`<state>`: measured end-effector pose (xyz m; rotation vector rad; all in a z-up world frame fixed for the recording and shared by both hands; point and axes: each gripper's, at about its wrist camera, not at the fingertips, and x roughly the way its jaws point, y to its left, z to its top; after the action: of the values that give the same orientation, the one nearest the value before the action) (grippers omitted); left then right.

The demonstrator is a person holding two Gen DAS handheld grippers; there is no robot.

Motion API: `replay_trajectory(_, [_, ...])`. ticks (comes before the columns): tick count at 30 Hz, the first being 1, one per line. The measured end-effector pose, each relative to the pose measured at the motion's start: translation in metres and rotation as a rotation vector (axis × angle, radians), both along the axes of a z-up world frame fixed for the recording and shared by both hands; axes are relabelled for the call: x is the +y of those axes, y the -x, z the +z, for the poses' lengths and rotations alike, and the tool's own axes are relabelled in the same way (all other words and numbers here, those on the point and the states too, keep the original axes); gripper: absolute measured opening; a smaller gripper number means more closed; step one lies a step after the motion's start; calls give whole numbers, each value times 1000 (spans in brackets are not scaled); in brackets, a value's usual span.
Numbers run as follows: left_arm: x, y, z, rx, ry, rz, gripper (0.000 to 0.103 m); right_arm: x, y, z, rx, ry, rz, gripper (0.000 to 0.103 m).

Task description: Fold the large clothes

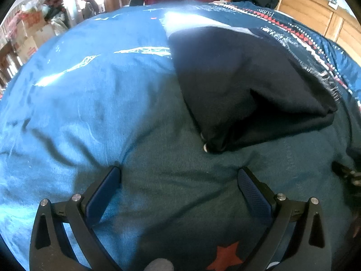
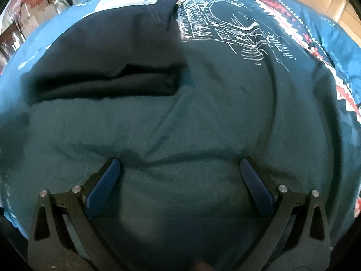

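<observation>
Both grippers are hovering low over the blue bedspread [image 1: 74,94], and neither one has hold of anything. The left gripper [image 1: 179,176] has its 2 fingers spread wide with bare quilt between them; the right gripper [image 2: 179,169] is spread the same way, also empty. The dark garment [image 1: 243,85], already doubled on itself, lies ahead of the left fingers and off to their right, its nearest corner with 2 small white cord tips [image 1: 205,147] close in front of the right-hand finger. From the right gripper the same garment [image 2: 108,67] sits farther ahead and to the left, its thick folded edge running crosswise to the fingers. So the left gripper looks nearer. My read: it would take that near corner first, while the right must travel forward and leftward to reach the far end.
</observation>
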<state>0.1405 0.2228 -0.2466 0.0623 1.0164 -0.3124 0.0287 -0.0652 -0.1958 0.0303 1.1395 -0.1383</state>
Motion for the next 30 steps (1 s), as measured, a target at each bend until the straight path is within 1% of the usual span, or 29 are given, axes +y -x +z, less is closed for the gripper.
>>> replay_trajectory(1, [0,3,8,-9,16,-4,103,1,2,7,-14,2,2,103])
replay_trajectory(2, [-1,6,17,-32,13,-6,103,4,5,17,-39,17,0,103])
replay_trajectory(3, [-3,12,33,-73,4,-17,103,7,7,27,-61,27,2,103])
replay_trajectory(6, [-8,25,73,-152,8,-39,103,20,16,71,-141,51,20,103])
replay_trajectory(8, [-8,37,111,-223,38,-40,103,34,20,108,-211,76,30,103])
replay_trajectory(10, [-7,47,144,-283,73,-35,103,45,25,138,-267,94,26,103])
replay_trajectory(11, [-6,55,163,-320,85,-32,103,49,27,148,-288,98,23,103])
replay_trajectory(12, [-6,58,175,-341,93,-33,103,54,31,166,-322,96,19,103])
replay_trajectory(15, [1,75,215,-404,133,-26,103,62,40,198,-389,80,15,103])
replay_trajectory(18, [8,84,240,-441,158,-12,103,74,52,221,-445,100,26,103])
replay_trajectory(21, [14,93,256,-456,178,-3,103,82,57,233,-468,108,37,103])
replay_trajectory(26, [18,107,267,-474,182,3,103,89,68,249,-504,116,37,103])
replay_trajectory(30, [21,116,275,-494,182,9,103,94,74,257,-523,155,28,103])
